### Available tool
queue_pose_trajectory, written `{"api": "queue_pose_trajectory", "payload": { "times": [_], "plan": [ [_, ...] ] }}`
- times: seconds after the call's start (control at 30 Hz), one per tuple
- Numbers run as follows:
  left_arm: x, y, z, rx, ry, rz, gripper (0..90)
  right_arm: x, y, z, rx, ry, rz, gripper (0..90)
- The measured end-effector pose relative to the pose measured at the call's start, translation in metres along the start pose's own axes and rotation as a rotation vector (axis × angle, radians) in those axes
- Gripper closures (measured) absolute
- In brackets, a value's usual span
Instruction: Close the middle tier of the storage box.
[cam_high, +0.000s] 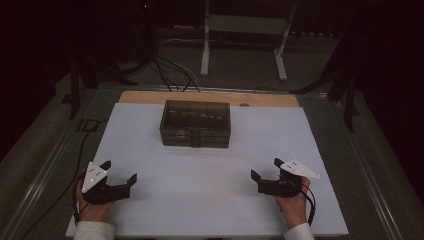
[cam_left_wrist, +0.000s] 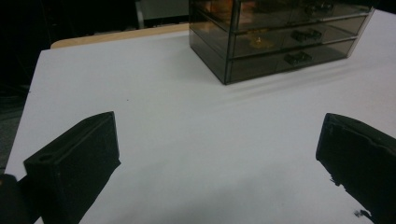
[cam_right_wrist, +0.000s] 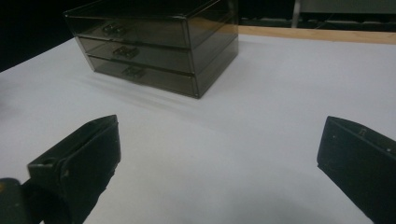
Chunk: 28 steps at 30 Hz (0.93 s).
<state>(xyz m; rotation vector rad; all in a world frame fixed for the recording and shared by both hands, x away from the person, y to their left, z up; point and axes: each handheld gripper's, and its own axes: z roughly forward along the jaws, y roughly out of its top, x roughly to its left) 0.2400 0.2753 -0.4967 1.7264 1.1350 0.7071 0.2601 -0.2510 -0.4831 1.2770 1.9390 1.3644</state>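
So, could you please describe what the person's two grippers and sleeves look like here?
Both are black two-jaw tools with thick, blocky jaws. The left gripper and the right gripper each carry a pale three-cornered plate on top with small dark dots. A dark cable trails from each, looping by the wrist. The person's sleeves are white at the cuffs.
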Motion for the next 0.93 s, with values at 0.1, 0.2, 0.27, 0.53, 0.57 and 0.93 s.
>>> {"api": "queue_pose_trajectory", "payload": {
  "times": [0.1,0.2,0.27,0.53,0.57,0.93],
  "plan": [
    [0.001,0.0,-0.001,-0.006,0.0,-0.006,0.6,-0.004,-0.005,-0.006,-0.019,-0.005,0.001,0.1],
    [0.002,0.0,-0.002,-0.011,-0.008,-0.013,0.6,-0.008,-0.008,-0.01,-0.033,-0.019,0.011,0.1],
    [0.003,0.001,-0.002,-0.015,-0.011,-0.017,0.6,-0.01,-0.01,-0.011,-0.043,-0.021,0.013,0.1],
    [0.004,0.002,-0.003,-0.034,-0.021,-0.03,0.6,-0.018,-0.022,-0.012,-0.046,-0.038,0.018,0.1],
    [0.004,0.002,-0.003,-0.036,-0.022,-0.031,0.6,-0.019,-0.023,-0.014,-0.047,-0.041,0.023,0.1],
    [0.003,0.0,-0.001,-0.02,-0.021,-0.027,0.6,-0.032,-0.027,-0.023,-0.05,-0.06,0.046,0.1]
  ]
}}
